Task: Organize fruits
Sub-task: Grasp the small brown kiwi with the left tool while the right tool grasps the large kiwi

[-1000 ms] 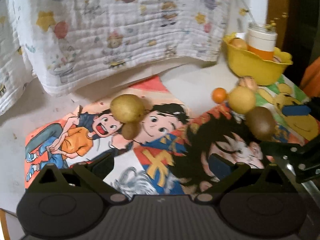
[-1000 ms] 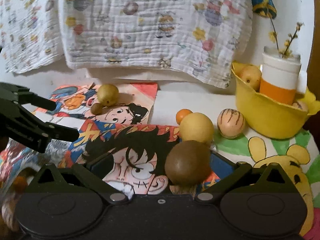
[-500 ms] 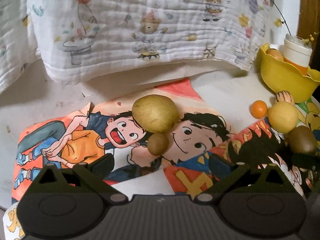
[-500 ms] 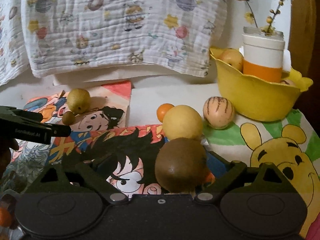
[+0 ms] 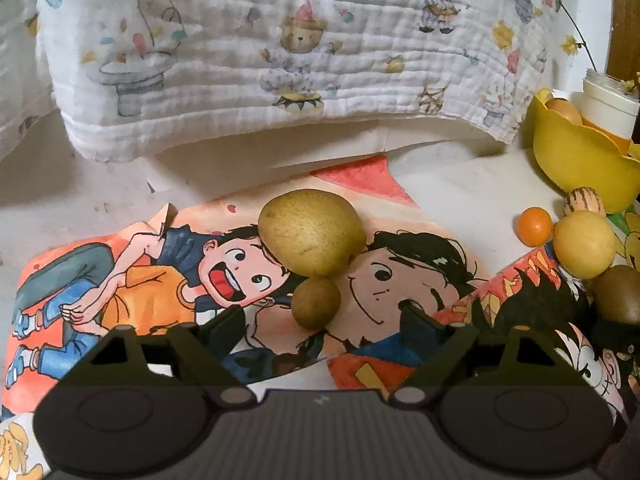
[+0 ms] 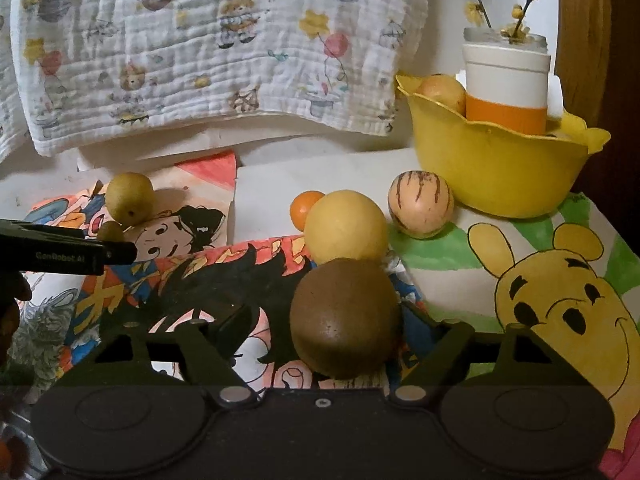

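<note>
- The left gripper (image 5: 320, 330) has been closing its fingers (image 5: 226, 330), yet they stand apart on either side of a small brown fruit (image 5: 316, 302), with a gap on both sides; nothing is grasped.
- That small brown fruit lies on the cartoon poster (image 5: 132, 280) covering the surface, touching a larger green pear (image 5: 312, 232) at its 12 o'clock.
- The right gripper (image 6: 326, 326) has also been closing its fingers (image 6: 420, 322). A kiwi (image 6: 344, 316) sits between them: the right finger looks to be at its skin, the left one stands clear of it, so it is not yet clamped.
- At the kiwi's 12 o'clock a yellow round fruit (image 6: 346, 226) touches it; a small orange (image 6: 302, 208) peeps out at that fruit's 10 o'clock.
- A striped melon (image 6: 420, 204) rests at the yellow fruit's 3 o'clock, just beside a yellow bowl (image 6: 492, 168).
- The bowl holds a white-and-orange cup (image 6: 506, 88) with twigs and one pale fruit (image 6: 442, 90).
- A printed cloth (image 6: 208, 48) hangs behind everything.
- In the right wrist view, the left gripper shows at 9 o'clock, near the pear.
</note>
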A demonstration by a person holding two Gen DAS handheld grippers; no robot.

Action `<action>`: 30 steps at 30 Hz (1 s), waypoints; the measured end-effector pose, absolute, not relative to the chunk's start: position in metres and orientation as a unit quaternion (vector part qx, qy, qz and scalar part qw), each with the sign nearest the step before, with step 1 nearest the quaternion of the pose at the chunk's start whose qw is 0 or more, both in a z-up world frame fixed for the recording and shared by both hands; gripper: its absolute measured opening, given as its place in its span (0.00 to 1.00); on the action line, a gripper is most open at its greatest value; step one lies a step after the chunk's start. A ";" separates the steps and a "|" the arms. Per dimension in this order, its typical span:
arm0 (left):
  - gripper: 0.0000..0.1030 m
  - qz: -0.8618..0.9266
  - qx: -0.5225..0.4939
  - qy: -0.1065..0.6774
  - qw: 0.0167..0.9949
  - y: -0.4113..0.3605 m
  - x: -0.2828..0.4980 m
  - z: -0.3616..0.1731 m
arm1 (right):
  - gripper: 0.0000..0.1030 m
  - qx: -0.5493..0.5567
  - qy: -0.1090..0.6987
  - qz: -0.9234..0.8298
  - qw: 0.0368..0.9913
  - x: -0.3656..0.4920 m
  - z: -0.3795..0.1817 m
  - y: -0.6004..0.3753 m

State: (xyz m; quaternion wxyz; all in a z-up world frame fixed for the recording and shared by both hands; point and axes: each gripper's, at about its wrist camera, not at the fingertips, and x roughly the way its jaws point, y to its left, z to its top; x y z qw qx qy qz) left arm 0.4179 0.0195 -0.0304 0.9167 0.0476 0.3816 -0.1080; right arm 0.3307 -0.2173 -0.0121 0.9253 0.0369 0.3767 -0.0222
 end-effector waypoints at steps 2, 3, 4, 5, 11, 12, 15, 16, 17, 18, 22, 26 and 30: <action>0.81 -0.105 0.042 0.383 0.917 0.020 0.420 -0.032 | 0.72 0.044 0.380 -0.020 0.924 0.332 -0.013 -0.216; 0.80 -0.104 0.039 0.384 0.917 0.021 0.421 -0.033 | 0.69 0.044 0.382 -0.018 0.923 0.333 -0.014 -0.214; 0.80 -0.103 0.037 0.385 0.916 0.022 0.423 -0.033 | 0.67 0.046 0.383 -0.015 0.922 0.334 -0.015 -0.213; 0.78 -0.101 0.037 0.383 0.917 0.022 0.423 -0.033 | 0.67 0.046 0.384 -0.014 0.922 0.335 -0.015 -0.211; 0.66 -0.098 0.041 0.376 0.921 0.021 0.426 -0.034 | 0.59 0.045 0.387 -0.004 0.921 0.340 -0.017 -0.201; 0.64 -0.097 0.043 0.374 0.921 0.020 0.426 -0.034 | 0.59 0.044 0.387 0.000 0.921 0.340 -0.017 -0.199; 0.55 -0.096 0.044 0.371 0.923 0.019 0.425 -0.033 | 0.58 0.042 0.386 0.009 0.921 0.341 -0.018 -0.193; 0.54 -0.097 0.044 0.371 0.923 0.020 0.424 -0.033 | 0.58 0.044 0.386 0.013 0.921 0.341 -0.018 -0.191; 0.51 -0.098 0.044 0.370 0.923 0.020 0.424 -0.033 | 0.58 0.045 0.387 0.018 0.921 0.342 -0.018 -0.189; 0.48 -0.098 0.043 0.369 0.923 0.020 0.424 -0.033 | 0.58 0.044 0.387 0.022 0.921 0.342 -0.019 -0.187; 0.36 -0.094 0.041 0.368 0.924 0.020 0.426 -0.032 | 0.58 0.039 0.387 0.037 0.921 0.343 -0.020 -0.178; 0.29 -0.094 0.035 0.372 0.923 0.021 0.427 -0.031 | 0.58 0.035 0.386 0.048 0.920 0.344 -0.020 -0.173; 0.28 -0.093 0.041 0.372 0.923 0.021 0.423 -0.029 | 0.58 0.035 0.385 0.052 0.921 0.344 -0.021 -0.173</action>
